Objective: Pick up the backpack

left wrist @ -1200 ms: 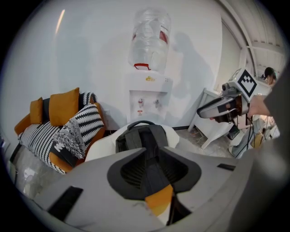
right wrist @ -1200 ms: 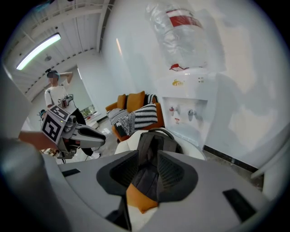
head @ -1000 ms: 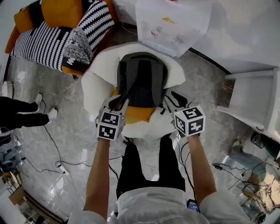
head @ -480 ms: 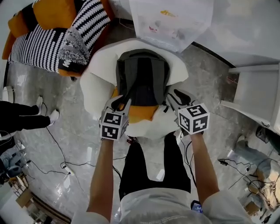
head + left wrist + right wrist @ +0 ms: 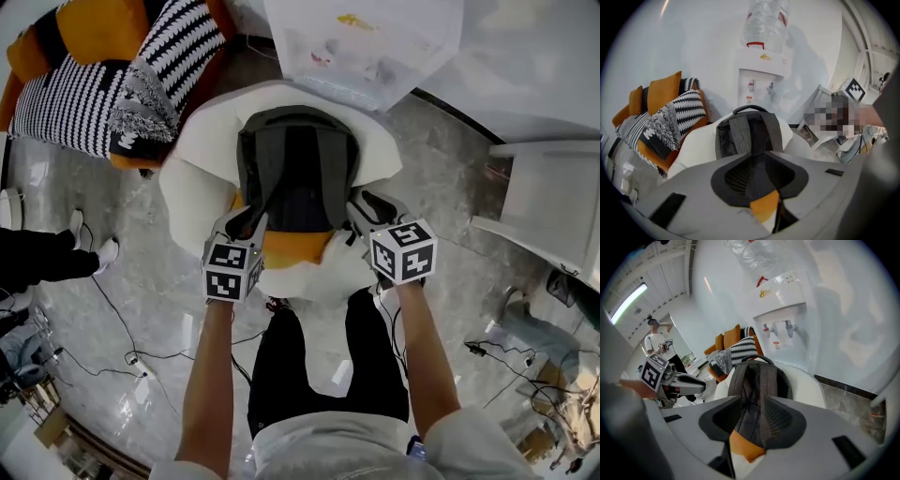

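A grey and black backpack (image 5: 298,164) leans upright in a white armchair (image 5: 197,159) with its straps facing me, its base on an orange seat cushion (image 5: 295,246). My left gripper (image 5: 246,221) is at the lower end of the left strap. In the left gripper view dark strap fabric (image 5: 757,171) shows in the gap between the spread jaws. My right gripper (image 5: 368,206) is at the backpack's lower right. Its jaws are opening, and the grey right strap (image 5: 757,413) runs between them. Neither gripper's pads visibly press on a strap.
A water dispenser (image 5: 366,47) stands right behind the armchair. A sofa with striped and orange cushions (image 5: 94,84) is at the back left, and white furniture (image 5: 544,206) at the right. Cables (image 5: 131,356) trail over the glossy floor. Another person's legs (image 5: 37,253) stand at the left.
Both grippers have sunk toward the seat at the lower ends of the straps. The backpack has stayed where it was in the armchair.
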`<action>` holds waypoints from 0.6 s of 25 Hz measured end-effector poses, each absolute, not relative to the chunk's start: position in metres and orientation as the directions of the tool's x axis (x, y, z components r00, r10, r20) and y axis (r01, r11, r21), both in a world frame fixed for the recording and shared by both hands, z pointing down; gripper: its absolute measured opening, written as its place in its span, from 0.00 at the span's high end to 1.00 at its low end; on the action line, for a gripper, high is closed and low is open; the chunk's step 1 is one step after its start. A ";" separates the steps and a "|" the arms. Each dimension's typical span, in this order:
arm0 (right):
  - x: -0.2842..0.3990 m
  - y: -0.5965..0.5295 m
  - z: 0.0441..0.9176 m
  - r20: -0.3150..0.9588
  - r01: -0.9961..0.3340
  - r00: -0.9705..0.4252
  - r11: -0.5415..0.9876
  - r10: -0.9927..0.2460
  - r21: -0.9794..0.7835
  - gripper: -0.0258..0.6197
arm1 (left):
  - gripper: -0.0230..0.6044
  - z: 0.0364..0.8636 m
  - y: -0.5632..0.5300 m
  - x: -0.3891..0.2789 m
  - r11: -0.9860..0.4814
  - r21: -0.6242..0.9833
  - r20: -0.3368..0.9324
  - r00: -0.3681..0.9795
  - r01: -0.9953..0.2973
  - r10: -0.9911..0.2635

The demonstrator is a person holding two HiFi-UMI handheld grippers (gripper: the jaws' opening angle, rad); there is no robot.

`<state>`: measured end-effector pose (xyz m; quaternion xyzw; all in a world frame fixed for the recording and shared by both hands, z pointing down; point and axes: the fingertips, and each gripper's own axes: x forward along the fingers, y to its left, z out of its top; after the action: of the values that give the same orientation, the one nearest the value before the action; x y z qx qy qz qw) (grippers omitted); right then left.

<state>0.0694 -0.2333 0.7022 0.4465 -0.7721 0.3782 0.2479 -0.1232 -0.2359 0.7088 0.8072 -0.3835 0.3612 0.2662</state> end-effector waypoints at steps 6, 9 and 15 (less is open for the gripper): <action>0.067 -0.239 0.721 0.718 -0.870 -0.489 0.335 -0.495 -0.361 0.74 | 0.78 0.737 -0.241 -0.127 -0.553 0.154 0.803 0.429 -0.819 -0.413; 0.065 -0.240 0.731 0.719 -0.864 -0.500 0.341 -0.483 -0.371 0.72 | 0.74 0.748 -0.245 -0.127 -0.552 0.152 0.802 0.428 -0.820 -0.416; 0.064 -0.237 0.753 0.724 -0.859 -0.508 0.338 -0.467 -0.384 0.72 | 0.66 0.770 -0.245 -0.124 -0.556 0.186 0.811 0.446 -0.810 -0.378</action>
<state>0.0643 -0.2371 0.7528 0.4262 -0.7777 0.3862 0.2539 -0.1239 -0.2452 0.7699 0.7994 -0.3716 0.3729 0.2897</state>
